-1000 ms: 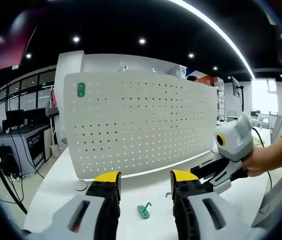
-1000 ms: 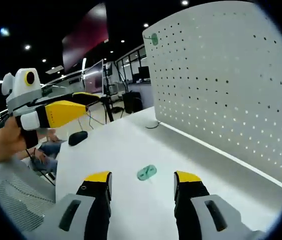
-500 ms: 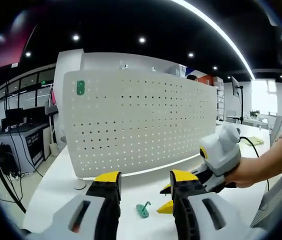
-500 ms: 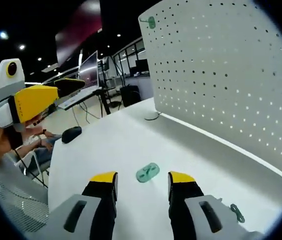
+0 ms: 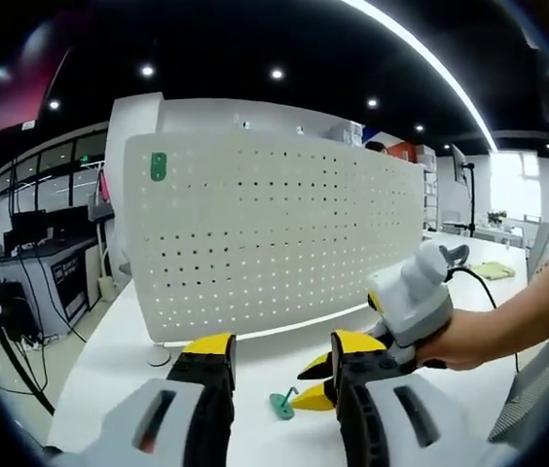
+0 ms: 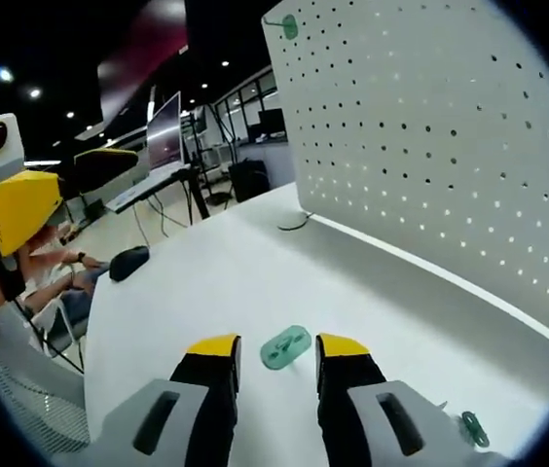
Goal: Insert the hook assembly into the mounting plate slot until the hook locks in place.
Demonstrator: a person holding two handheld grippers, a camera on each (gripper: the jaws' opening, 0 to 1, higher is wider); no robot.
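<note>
On the white table (image 5: pixel 109 360), the green hook (image 5: pixel 282 405) lies flat in front of the upright white pegboard (image 5: pixel 274 233). In the left gripper view, the left gripper (image 5: pixel 279 355) is held level with its jaws apart and holding nothing, while the right gripper (image 5: pixel 315 381), gripped by a person's hand (image 5: pixel 455 342), is angled down to just beside the hook. In the right gripper view, its jaws (image 6: pixel 276 346) flank the hook (image 6: pixel 285 346), parted, contact not discernible. A second green piece (image 5: pixel 158 166) sits high on the pegboard's left.
</note>
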